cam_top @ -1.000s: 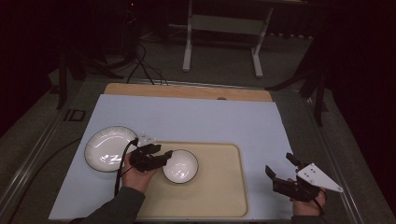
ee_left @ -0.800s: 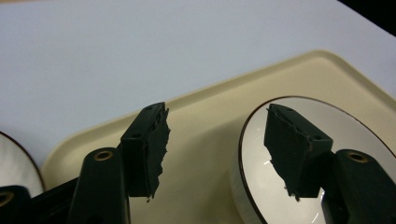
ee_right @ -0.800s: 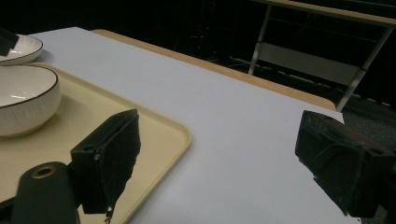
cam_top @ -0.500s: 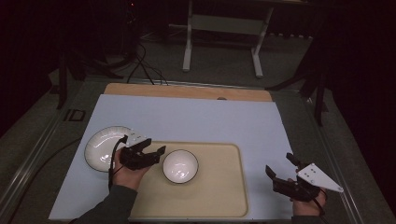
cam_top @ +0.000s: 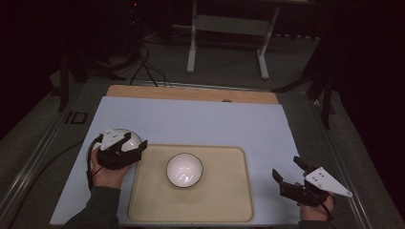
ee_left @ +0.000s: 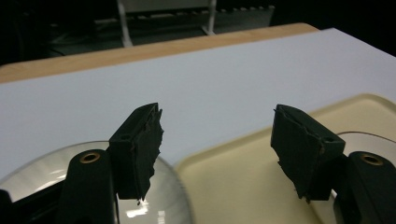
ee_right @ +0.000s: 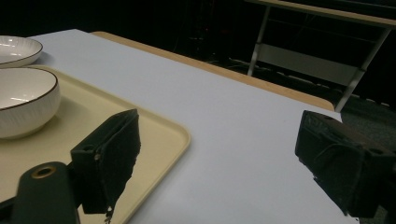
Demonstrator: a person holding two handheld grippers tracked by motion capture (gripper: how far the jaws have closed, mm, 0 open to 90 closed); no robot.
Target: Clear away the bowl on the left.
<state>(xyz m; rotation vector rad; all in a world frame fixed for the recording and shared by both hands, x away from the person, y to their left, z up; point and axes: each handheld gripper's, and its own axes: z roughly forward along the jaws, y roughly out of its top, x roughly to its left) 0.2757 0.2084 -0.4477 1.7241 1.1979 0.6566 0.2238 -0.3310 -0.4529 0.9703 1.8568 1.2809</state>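
High view: white bowl (cam_top: 184, 170) upright near the middle of the beige tray (cam_top: 229, 210), touched by nothing. Left gripper (cam_top: 136, 149) over the white plate (cam_top: 133, 138) just off the tray's left edge, well clear of the bowl; fingers spread, having just been opening, nothing between them. Right gripper (cam_top: 289, 173) near the right edge of the pale blue surface (cam_top: 200, 119), apart from the tray, fingers spread and empty.

Left gripper view: both black fingers (ee_left: 140, 149) wide apart, empty gap between. Plate rim (ee_left: 173, 186) under the left finger, tray corner (ee_left: 233, 172) under the gap.

Right gripper view: fingers (ee_right: 109, 156) spread, nothing held. Bowl (ee_right: 23, 105) on the tray (ee_right: 159, 135) at far left, plate (ee_right: 16, 49) beyond it.
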